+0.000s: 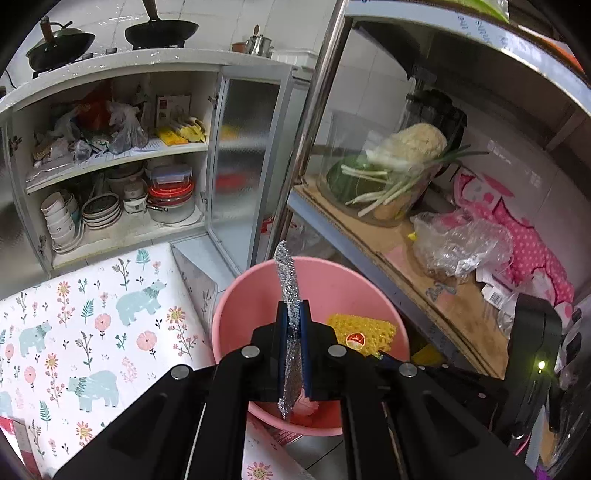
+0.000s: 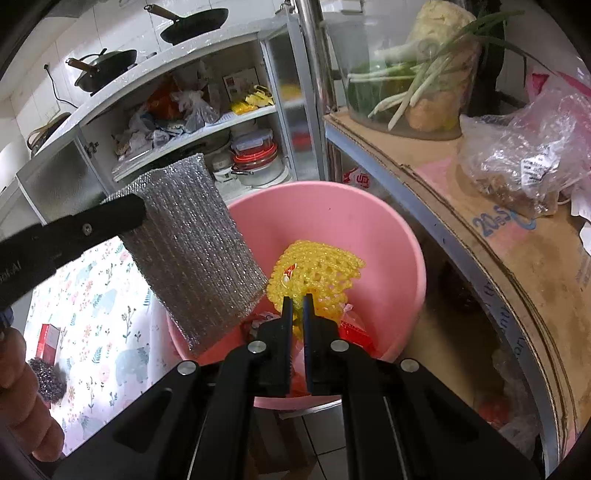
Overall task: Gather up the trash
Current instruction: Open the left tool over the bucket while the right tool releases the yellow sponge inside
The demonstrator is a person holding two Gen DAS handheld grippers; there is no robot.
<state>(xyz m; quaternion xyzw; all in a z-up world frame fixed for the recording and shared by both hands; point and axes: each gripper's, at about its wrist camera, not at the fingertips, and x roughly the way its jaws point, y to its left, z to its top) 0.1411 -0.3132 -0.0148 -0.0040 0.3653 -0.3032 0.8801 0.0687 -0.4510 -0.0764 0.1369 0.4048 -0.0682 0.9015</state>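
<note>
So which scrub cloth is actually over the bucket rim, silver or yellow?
The silver mesh cloth, pinched edge-on in the left tongs, hangs above the pink bucket. The yellow net cloth is lower, held by the right tongs.

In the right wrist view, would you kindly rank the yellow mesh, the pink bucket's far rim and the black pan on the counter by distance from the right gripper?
1. Yellow mesh, pinched in the right gripper.
2. Pink bucket far rim, beyond it.
3. Black pan, up on the counter, top left.

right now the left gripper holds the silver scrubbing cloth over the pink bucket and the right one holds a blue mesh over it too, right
Not quite: the mesh is yellow, not blue, as the right wrist view shows. The rest stands: the left gripper holds the silver cloth over the pink bucket, and the right gripper holds the mesh there too.
</note>
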